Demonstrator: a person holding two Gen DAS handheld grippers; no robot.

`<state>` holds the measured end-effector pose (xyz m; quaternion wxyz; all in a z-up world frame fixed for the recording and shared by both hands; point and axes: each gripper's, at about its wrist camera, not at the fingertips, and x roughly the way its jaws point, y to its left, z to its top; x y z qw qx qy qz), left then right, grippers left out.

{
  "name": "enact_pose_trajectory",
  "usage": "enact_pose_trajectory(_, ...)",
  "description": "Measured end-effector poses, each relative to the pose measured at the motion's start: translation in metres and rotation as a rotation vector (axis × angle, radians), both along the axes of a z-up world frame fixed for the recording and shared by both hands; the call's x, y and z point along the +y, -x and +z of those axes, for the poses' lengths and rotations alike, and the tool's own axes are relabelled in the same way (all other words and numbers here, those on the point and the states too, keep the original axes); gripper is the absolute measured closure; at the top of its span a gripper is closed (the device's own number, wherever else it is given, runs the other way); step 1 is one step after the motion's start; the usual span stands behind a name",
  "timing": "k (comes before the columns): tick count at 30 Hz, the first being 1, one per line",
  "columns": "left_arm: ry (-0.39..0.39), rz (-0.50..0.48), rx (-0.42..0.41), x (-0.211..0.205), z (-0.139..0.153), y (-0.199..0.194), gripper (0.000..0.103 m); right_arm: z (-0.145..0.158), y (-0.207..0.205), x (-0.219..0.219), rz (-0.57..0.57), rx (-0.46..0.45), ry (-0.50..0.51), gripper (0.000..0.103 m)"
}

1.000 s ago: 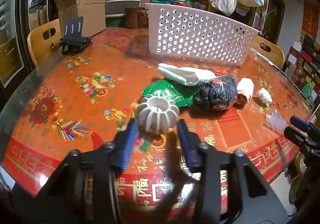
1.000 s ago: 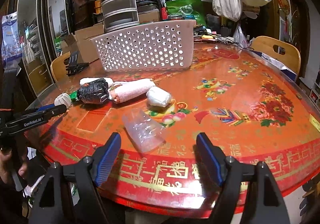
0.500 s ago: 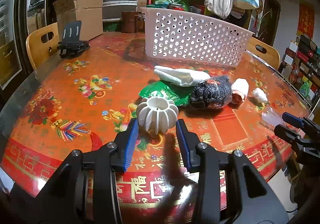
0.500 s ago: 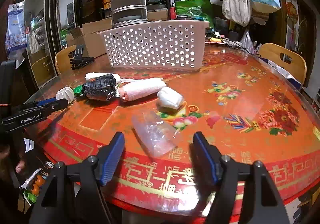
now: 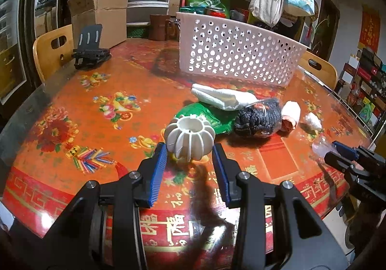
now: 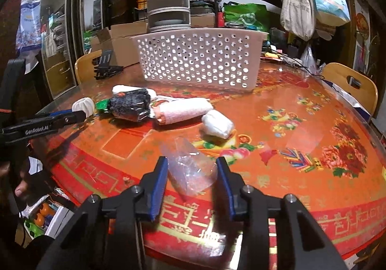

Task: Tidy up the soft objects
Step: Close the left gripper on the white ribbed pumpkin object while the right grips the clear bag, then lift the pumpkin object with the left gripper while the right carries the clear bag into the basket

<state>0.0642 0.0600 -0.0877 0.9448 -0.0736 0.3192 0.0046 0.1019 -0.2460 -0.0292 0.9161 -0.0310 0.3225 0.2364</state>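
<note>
Grippers low over the surface [image 5: 101,81]: our left gripper [image 5: 190,161] gapes around the white ribbed ball [image 5: 189,137], our right gripper [image 6: 191,174] unclenched astride the clear wrapper [image 6: 189,168].

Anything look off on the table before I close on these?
The white basket is tipped on its side, so nothing dropped in will stay. The ribbed white holder at the left claw looks hard, not soft.

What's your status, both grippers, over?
Left gripper open, straddling white ribbed ball. Right gripper open around clear plastic bag. Neither clamped yet. White basket beyond the pile, path unobstructed.
</note>
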Motion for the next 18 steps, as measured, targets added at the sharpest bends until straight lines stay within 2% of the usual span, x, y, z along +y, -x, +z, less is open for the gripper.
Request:
enact_pose_trajectory(4, -0.001, 0.000, -0.013, 0.001, 0.007, 0.003, 0.067, 0.005, 0.004, 0.000, 0.008, -0.018, -0.014, 0.065)
enact_pose_trajectory(6, 0.003, -0.002, -0.016, 0.001, 0.011, 0.003, 0.067, 0.008, 0.005, -0.001, 0.012, -0.025, -0.022, 0.071)
enact_pose_trajectory(18, 0.000, -0.006, -0.036, -0.005, 0.030, 0.001, 0.067, 0.019, 0.002, -0.010, 0.016, -0.038, -0.057, 0.072)
